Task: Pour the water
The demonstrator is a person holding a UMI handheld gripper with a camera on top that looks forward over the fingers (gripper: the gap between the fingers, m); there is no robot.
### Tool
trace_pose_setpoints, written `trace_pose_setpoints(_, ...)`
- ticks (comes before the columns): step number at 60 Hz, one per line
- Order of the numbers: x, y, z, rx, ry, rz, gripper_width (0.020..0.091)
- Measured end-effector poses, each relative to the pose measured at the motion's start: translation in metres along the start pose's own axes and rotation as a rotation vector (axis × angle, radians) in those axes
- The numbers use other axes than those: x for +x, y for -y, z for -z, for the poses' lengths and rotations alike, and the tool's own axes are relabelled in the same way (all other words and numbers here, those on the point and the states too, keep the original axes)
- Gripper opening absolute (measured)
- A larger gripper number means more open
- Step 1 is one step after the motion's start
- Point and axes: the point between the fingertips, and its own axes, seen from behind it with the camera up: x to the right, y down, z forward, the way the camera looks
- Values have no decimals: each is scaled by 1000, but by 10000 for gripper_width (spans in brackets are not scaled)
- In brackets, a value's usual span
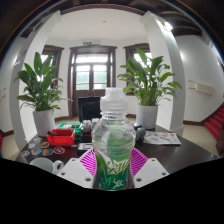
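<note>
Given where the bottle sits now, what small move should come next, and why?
Probably lift it straight up: the clear plastic water bottle with green label stands upright between the gripper fingers, pink pads against its sides, white cap on; no receiving cup is plainly in view.

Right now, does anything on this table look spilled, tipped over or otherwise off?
Nothing stands out. The water bottle stands upright, cap on, held in the gripper. The table shows no spill that I can see.
</note>
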Motion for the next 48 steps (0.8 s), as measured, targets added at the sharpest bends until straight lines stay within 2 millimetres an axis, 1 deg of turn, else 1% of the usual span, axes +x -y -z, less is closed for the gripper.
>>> trace_pose_setpoints(2, 1, 1, 5, 0, 4, 16, 399)
trace_pose_setpoints(3, 2, 1, 5, -1, 3, 22, 418)
trace_pose_setpoints(5, 1, 1, 5, -4, -2, 27, 430)
trace_pose_setpoints(10, 2, 1, 5, -7, -4, 18, 493)
trace_pose_setpoints(13, 1, -3, 7, -33, 1, 11, 533)
trace_pose_setpoints(15, 1, -11, 8, -67, 5, 18, 612)
trace_pose_setpoints(16, 1, -15, 10, -83, 5, 24, 733)
trace_pose_setpoints(17, 1, -18, 12, -97, 7, 30, 787)
trace_pose_setpoints(19, -1, -22, 16, -117, 16, 38, 857)
trace_pose_setpoints(24, -14, -26, 33, -151, 68, 54, 854)
trace_pose_setpoints(29, -19, -28, 61, -174, 101, 66, 847)
trace_pose_setpoints(32, -18, -23, 78, -178, 101, 86, 846)
trace_pose_setpoints(38, -13, -18, 120, -204, 98, 80, 849)
trace_pose_setpoints(45, -16, -9, 167, -224, 133, 70, 839)
trace_pose_setpoints(48, -19, -1, 184, -219, 141, 53, 836)
